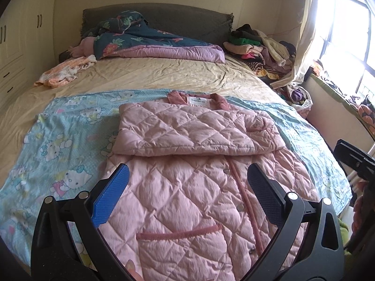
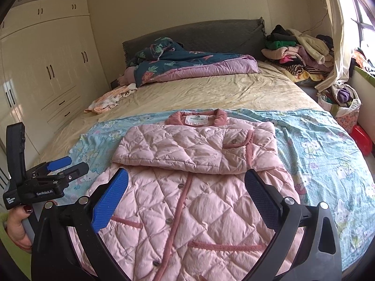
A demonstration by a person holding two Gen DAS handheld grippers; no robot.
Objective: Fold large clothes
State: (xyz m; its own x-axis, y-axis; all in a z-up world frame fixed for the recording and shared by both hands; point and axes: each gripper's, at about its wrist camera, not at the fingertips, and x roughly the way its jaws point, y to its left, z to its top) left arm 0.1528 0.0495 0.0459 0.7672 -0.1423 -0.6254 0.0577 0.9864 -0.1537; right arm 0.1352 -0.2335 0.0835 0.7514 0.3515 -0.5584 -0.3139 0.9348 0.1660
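A pink quilted jacket (image 1: 187,187) (image 2: 194,187) lies front-up on a light blue cartoon-print sheet (image 1: 58,140) (image 2: 328,154) across the near end of the bed. Both sleeves are folded over its chest, forming a band (image 1: 194,131) (image 2: 194,147) below the collar. My left gripper (image 1: 187,173) hovers open above the jacket's lower half, nothing between its fingers. Also above the jacket's lower half, my right gripper (image 2: 186,175) is open and empty. In the right wrist view the left gripper (image 2: 68,166) shows at the left edge, held by a hand (image 2: 18,224).
A rumpled dark floral quilt (image 1: 145,39) (image 2: 187,65) lies at the grey headboard. An orange-white garment (image 1: 65,70) sits on the beige sheet. A pile of clothes (image 1: 260,46) (image 2: 297,49) fills the far right corner. A wardrobe (image 2: 46,70) stands left; a bag (image 2: 344,103) and window right.
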